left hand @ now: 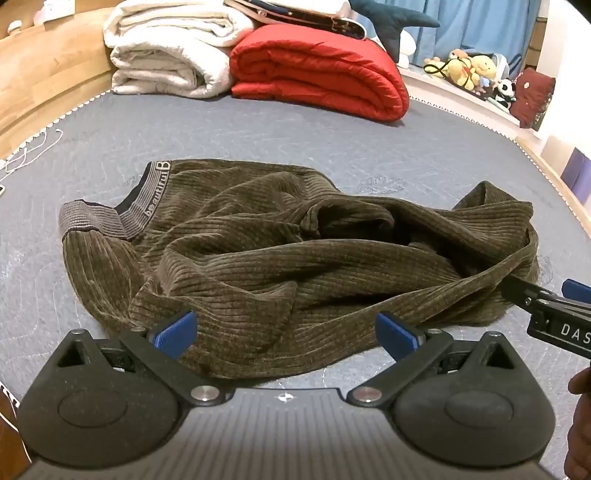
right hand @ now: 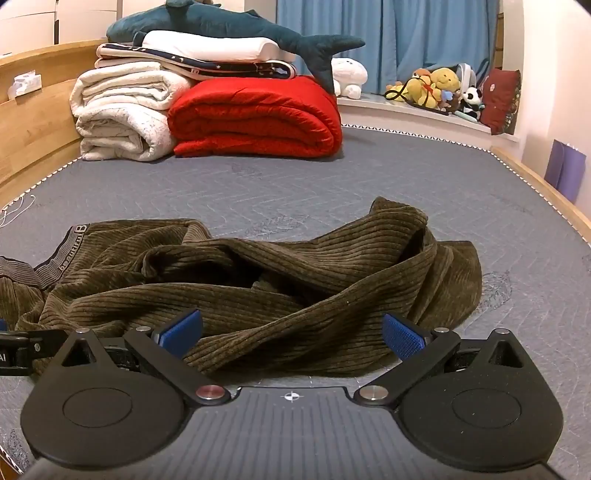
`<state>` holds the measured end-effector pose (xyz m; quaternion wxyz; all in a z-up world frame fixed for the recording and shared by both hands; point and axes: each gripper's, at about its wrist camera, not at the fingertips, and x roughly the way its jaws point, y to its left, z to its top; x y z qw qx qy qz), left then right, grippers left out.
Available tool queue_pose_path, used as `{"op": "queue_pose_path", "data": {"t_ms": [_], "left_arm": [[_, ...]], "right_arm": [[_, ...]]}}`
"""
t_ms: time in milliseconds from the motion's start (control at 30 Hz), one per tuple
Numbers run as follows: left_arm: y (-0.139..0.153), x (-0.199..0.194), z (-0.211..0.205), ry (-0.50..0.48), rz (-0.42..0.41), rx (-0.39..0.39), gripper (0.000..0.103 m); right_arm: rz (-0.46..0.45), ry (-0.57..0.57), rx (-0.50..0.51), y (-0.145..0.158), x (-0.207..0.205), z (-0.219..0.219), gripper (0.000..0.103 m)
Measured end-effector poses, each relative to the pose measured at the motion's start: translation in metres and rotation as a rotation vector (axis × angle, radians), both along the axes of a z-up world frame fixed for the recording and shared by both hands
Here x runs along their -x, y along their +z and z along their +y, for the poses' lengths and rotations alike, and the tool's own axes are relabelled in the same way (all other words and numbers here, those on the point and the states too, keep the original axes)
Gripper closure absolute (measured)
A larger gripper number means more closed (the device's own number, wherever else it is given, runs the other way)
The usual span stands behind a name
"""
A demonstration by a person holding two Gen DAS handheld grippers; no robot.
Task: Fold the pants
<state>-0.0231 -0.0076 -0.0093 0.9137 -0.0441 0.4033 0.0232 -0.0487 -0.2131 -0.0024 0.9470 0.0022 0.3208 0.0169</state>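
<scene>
Brown corduroy pants [left hand: 258,258] lie crumpled on the grey mattress [left hand: 295,140], with the grey lettered waistband [left hand: 147,206] at the left. My left gripper [left hand: 284,332] is open, its blue pads on either side of the pants' near edge. My right gripper [right hand: 291,332] is open too, at the near edge of the same pants [right hand: 258,288]. The right gripper also shows at the right edge of the left wrist view [left hand: 546,299], next to a fold of cloth. Nothing is held.
A folded white blanket [left hand: 170,55] and a folded red quilt [left hand: 317,74] lie at the far end of the mattress. A blue plush shark [right hand: 229,26] lies on the pile. Stuffed toys [right hand: 436,88] sit on a ledge at far right. A wooden bed frame [left hand: 48,74] runs along the left.
</scene>
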Motion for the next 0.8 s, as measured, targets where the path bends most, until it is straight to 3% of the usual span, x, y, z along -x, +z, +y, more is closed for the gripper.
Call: {"op": "queue_pose_path", "data": {"t_ms": [800], "left_arm": [[-0.0011,0.0011,0.0001,0.006,0.005,0.010,0.000]], "right_arm": [[-0.003,-0.003,-0.004,-0.0045,0.0007,0.0007,0.000]]}}
